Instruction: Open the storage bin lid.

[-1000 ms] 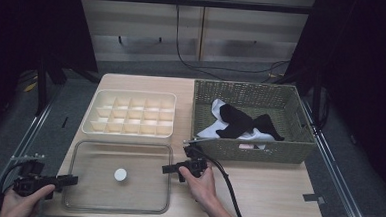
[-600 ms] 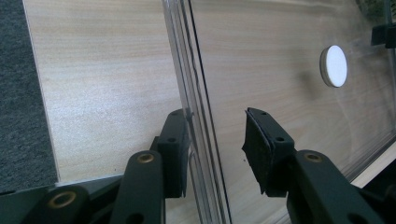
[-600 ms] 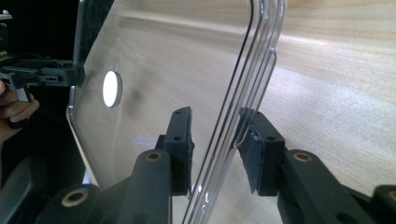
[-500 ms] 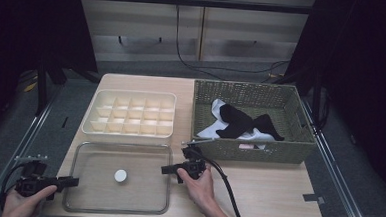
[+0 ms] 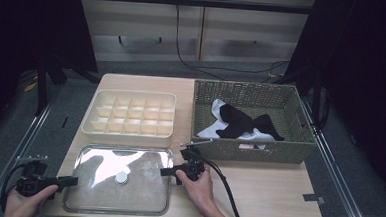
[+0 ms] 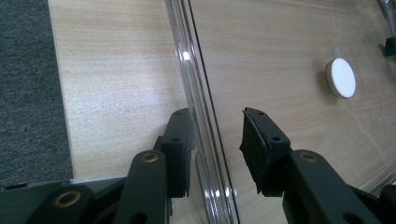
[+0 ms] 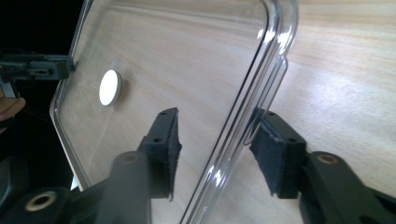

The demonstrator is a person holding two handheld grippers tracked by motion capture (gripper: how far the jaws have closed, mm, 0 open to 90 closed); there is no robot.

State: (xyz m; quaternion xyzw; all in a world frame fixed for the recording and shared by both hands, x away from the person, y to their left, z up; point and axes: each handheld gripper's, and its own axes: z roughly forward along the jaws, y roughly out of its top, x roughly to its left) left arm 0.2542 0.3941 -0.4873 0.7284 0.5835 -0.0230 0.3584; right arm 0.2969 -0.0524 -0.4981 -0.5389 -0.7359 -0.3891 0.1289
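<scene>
Evidently the clear lid (image 5: 118,178) lies flat on the counter (image 5: 271,192), set down — both grippers straddle its rims without pinching: left gripper (image 6: 217,144) slack at the left edge, right gripper (image 7: 217,149) just been opening. Transparent, rounded corners, white knob — withdrawal remains.

A lab-like recording room: black curtains (image 5: 30,25), railed floor (image 5: 19,139), trailing cables (image 5: 184,53).
</scene>
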